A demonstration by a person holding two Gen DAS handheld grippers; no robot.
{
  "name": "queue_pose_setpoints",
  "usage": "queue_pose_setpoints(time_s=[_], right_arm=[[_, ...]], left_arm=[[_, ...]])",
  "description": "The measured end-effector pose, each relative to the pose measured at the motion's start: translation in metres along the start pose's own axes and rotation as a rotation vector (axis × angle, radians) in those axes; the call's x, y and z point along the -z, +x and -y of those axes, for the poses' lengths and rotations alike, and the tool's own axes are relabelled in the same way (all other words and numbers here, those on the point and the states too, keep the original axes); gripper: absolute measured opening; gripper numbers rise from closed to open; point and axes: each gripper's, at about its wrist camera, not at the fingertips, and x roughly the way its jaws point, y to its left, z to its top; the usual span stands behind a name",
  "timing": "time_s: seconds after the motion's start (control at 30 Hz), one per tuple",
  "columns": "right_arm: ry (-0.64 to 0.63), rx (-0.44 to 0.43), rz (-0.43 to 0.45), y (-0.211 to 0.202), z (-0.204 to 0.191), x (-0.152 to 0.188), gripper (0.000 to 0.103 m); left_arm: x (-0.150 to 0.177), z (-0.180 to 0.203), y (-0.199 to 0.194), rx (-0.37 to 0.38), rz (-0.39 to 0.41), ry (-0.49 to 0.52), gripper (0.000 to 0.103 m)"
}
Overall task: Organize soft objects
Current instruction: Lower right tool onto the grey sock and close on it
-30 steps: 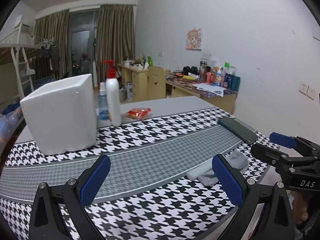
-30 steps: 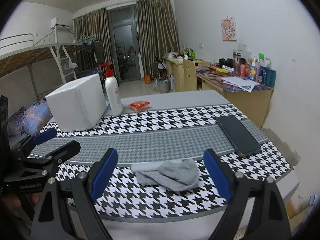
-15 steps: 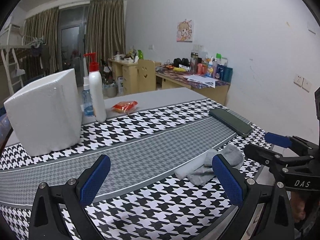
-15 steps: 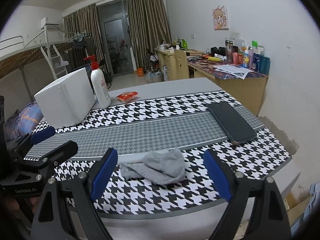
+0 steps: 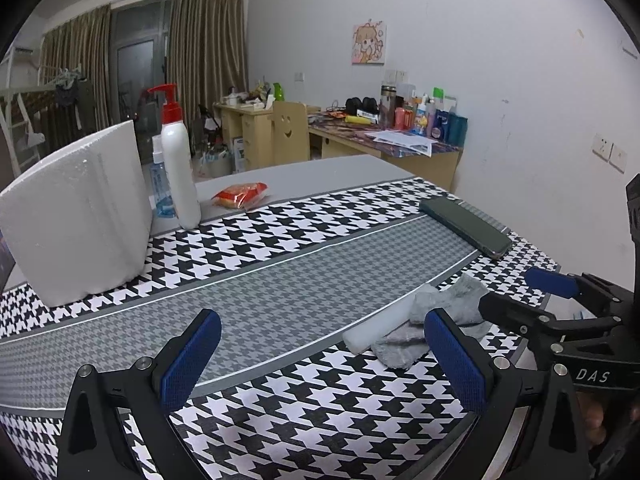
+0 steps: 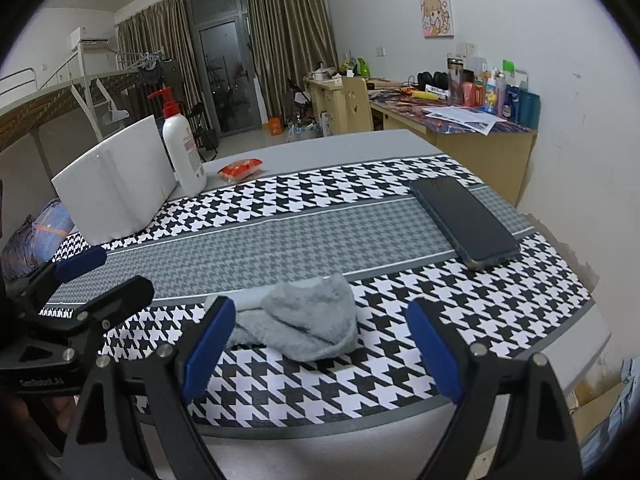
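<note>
A crumpled grey fuzzy sock [image 6: 308, 320] lies near the front edge of the houndstooth tablecloth [image 6: 360, 216], with a pale whitish piece [image 5: 376, 330] sticking out to its left. My right gripper [image 6: 322, 348] is open and hovers just in front of the sock, which sits between and slightly beyond its blue pads. My left gripper [image 5: 322, 360] is open over bare cloth, with the sock [image 5: 444, 312] beside its right finger. Each gripper shows in the other's view: the right gripper [image 5: 516, 294] and the left gripper [image 6: 120, 276], both with jaws apart.
A dark phone [image 6: 464, 222] lies flat at the right of the cloth. At the back left stand a white foam box [image 5: 80, 212], a white pump bottle [image 5: 180, 168], a small blue spray bottle [image 5: 160, 184] and an orange packet [image 5: 240, 195]. The table's edge [image 6: 520, 364] is close.
Both grippers have moved closer to the sock, which now fills more of each view. Both stay open and the sock has not moved.
</note>
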Motion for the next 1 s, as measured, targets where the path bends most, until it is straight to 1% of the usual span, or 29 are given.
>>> queue_pose_setpoints(time_s=[0.1, 0.63, 0.73, 0.8, 0.93, 1.0], right_arm=[[0.002, -0.006, -0.003, 0.003, 0.001, 0.0, 0.091], [0.0, -0.008, -0.066, 0.037, 0.003, 0.002, 0.091], [-0.005, -0.012, -0.085, 0.043, 0.003, 0.004, 0.085], [-0.013, -0.011, -0.092, 0.046, 0.001, 0.005, 0.083], [-0.035, -0.011, -0.13, 0.054, -0.002, 0.009, 0.07], [-0.043, -0.021, -0.132, 0.054, -0.003, 0.01, 0.068]], left_arm=[[0.0, 0.001, 0.005, 0.002, -0.016, -0.001, 0.102], [-0.002, -0.005, 0.022, -0.004, -0.043, -0.013, 0.102], [-0.002, -0.004, 0.024, -0.002, -0.049, -0.008, 0.102], [-0.001, -0.003, 0.026, 0.003, -0.053, -0.002, 0.102], [-0.002, -0.004, 0.027, 0.001, -0.054, -0.008, 0.102], [-0.001, -0.003, 0.029, 0.008, -0.059, -0.001, 0.102]])
